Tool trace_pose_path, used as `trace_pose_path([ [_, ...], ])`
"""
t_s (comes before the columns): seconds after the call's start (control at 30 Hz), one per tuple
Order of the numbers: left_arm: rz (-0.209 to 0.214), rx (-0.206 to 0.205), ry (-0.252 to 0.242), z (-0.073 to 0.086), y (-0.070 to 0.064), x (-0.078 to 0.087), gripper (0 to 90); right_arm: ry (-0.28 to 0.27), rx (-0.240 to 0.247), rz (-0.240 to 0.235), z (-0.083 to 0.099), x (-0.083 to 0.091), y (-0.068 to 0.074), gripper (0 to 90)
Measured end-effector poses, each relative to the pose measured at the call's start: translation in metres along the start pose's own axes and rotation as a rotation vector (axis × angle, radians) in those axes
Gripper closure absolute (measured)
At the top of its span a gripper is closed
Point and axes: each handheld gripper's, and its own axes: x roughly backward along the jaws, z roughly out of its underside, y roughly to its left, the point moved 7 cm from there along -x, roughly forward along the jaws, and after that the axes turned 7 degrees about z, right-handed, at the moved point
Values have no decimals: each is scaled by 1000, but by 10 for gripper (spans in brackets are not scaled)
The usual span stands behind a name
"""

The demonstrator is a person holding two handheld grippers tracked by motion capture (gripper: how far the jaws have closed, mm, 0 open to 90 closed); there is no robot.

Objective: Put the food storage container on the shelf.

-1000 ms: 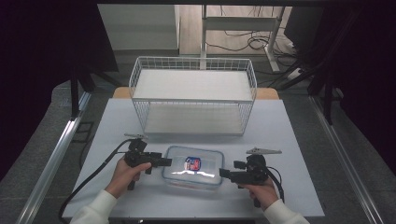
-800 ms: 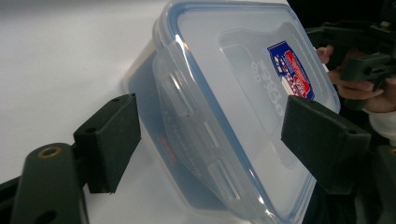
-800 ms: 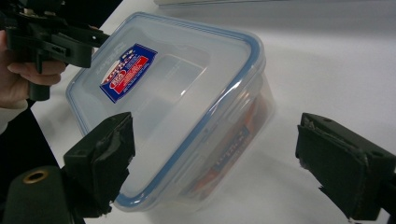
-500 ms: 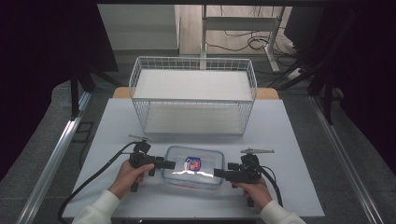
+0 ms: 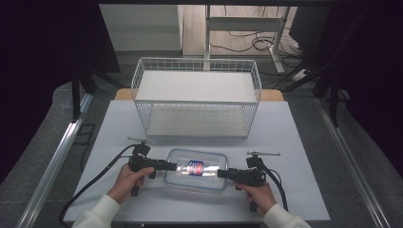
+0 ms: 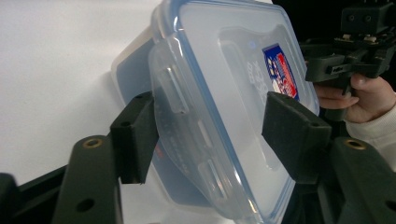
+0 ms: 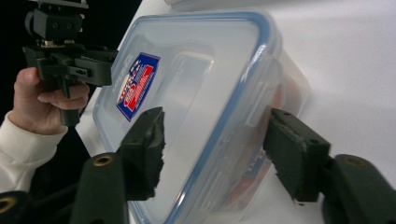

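Observation:
A clear plastic container [image 5: 196, 169] with a blue-sealed lid and a red-and-blue sticker lies on the white table [image 5: 285, 133], near its front edge. My left gripper [image 5: 173, 166] is at the container's left end and open. In the left gripper view its jaws [image 6: 210, 126] straddle the end latch of the container [image 6: 224, 70]. At the right end my right gripper [image 5: 221, 174] is also open. In the right gripper view [image 7: 215, 144] its jaws flank that end's latch on the container [image 7: 196, 70]. Each gripper view shows the other gripper [image 6: 336, 65] [image 7: 79, 65] beyond the lid.
A white wire basket [image 5: 197, 61], open on top, stands behind the container at the table's middle back. Cables trail from both grippers toward the front edge. Dark floor and metal rails [image 5: 62, 156] border the table on both sides.
My right gripper has moved left until its jaws reach the container's right end. The left gripper has edged slightly closer. The container has stayed in place.

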Motion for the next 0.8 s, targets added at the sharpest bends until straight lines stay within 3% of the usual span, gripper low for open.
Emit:
trace_pose_path([
  [0.2,-22,-23,-22,3,-10,6,428,-30,-4,-1,0,6,6,494],
  [0.37,-9,-34,-48,3,-18,10,491,-46,-3,-2,-2,12,7,513],
  [0.47,-18,-42,-45,3,-19,10,486,-59,24,10,-5,16,9,517],
  [0.8,-25,-69,-67,-1,-26,12,490,-82,34,5,-10,20,12,522],
])
